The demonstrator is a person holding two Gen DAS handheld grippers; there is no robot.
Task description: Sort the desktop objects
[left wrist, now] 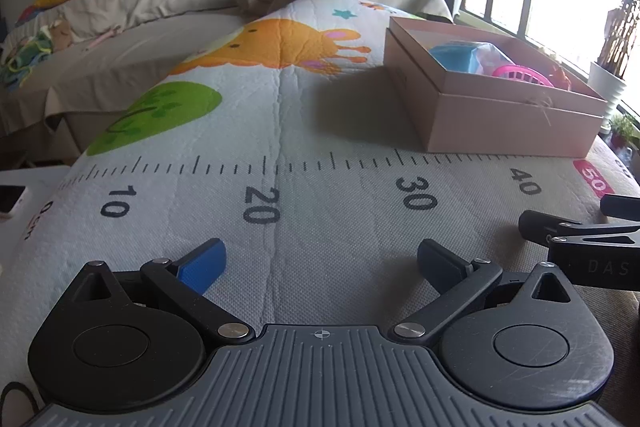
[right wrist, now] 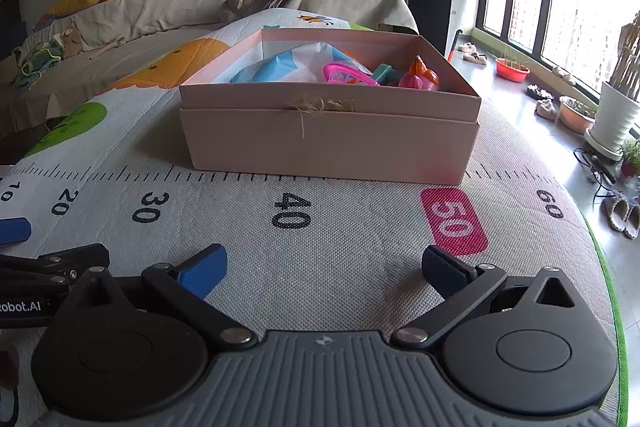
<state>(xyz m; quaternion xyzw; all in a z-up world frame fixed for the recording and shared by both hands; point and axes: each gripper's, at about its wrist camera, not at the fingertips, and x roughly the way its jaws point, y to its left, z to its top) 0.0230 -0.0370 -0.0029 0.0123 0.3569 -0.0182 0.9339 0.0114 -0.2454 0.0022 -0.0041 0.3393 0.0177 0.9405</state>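
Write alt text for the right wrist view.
An open pink cardboard box full of colourful plastic toys sits on a play mat printed with a ruler scale, straight ahead of the open, empty right gripper. The left gripper shows at the left edge.

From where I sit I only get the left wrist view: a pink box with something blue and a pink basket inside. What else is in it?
Observer: An orange toy lies at the right end of the box, right of the pink basket.
Operator: Is the other hand holding anything?
Observer: No, the right gripper is open, with only mat between its fingers.
Operator: Does the ruler stop at 50?
Observer: No, a 60 mark follows.
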